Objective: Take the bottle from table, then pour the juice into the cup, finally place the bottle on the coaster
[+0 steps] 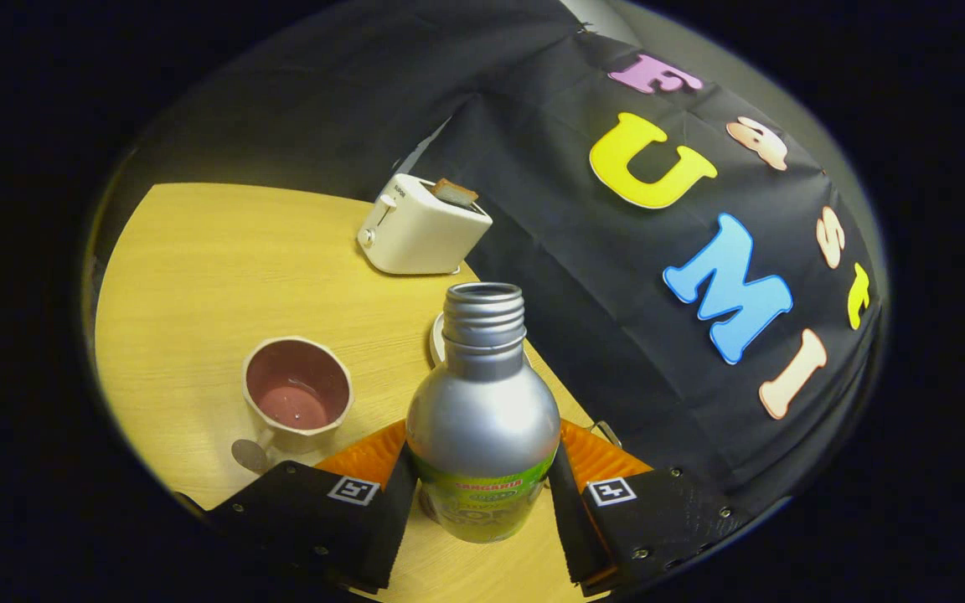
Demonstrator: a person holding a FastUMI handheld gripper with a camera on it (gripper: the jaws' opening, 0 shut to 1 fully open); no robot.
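A silver metal bottle (482, 410) with a green label and an open threaded neck stands between my two fingers, and my gripper (482, 494) is shut on its lower body. The whole view is tilted, so the bottle leans with the gripper above the wooden table (198, 276). A pink-lined cup (298, 394) with some liquid in its bottom sits on the table to the left of the bottle, just beyond my left finger. A white coaster (436, 339) peeks out behind the bottle's neck, mostly hidden by it.
A white toaster (420, 230) with a slice of toast in its slot stands farther back on the table, near the black cloth wall. The table's edge runs diagonally along that cloth on the right.
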